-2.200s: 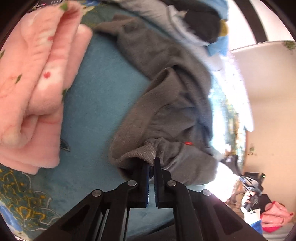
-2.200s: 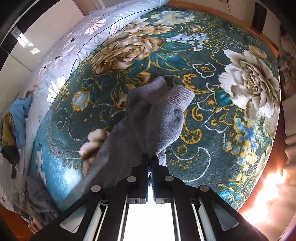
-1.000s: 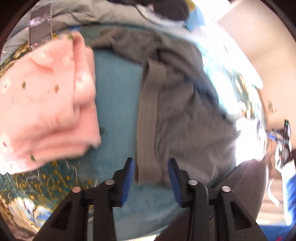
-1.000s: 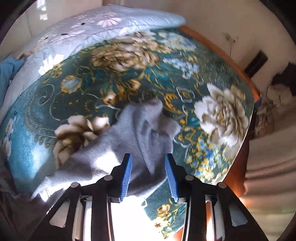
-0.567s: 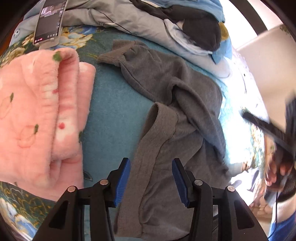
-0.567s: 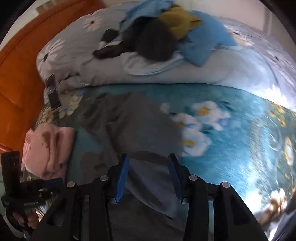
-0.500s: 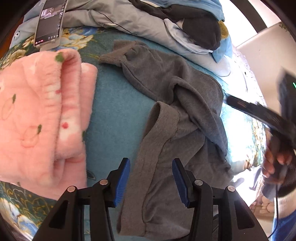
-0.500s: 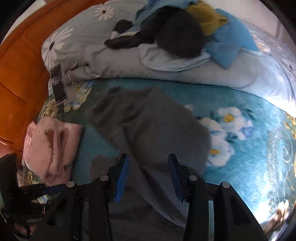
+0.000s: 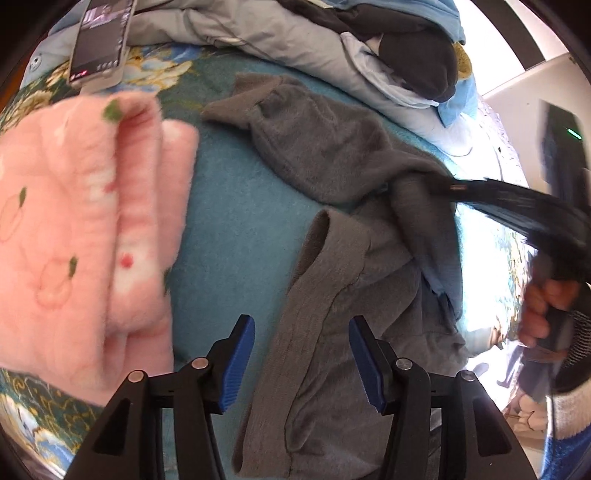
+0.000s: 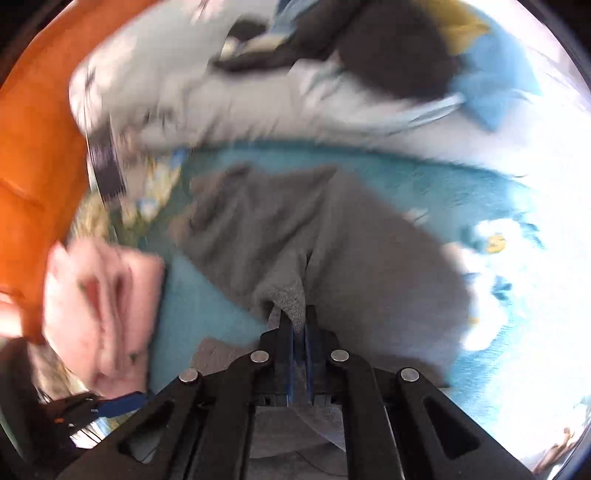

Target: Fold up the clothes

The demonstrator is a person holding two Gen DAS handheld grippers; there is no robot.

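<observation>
On the teal floral bedspread (image 9: 236, 206) lies the grey garment (image 9: 332, 173), rumpled, its ribbed hem running toward me. My left gripper (image 9: 301, 350) hovers over that hem with its 2 blue-padded fingers (image 9: 238, 349) spread wide, grasping nothing. My right gripper (image 10: 299, 332) is clenched on a raised fold of the same grey garment, near its middle; in the left wrist view it reaches in from the right. Beside the garment, on the left, sits a folded pink fleece (image 9: 85, 229). A phone (image 9: 99, 40) rests near the piled bedding (image 9: 295, 33) beyond.
</observation>
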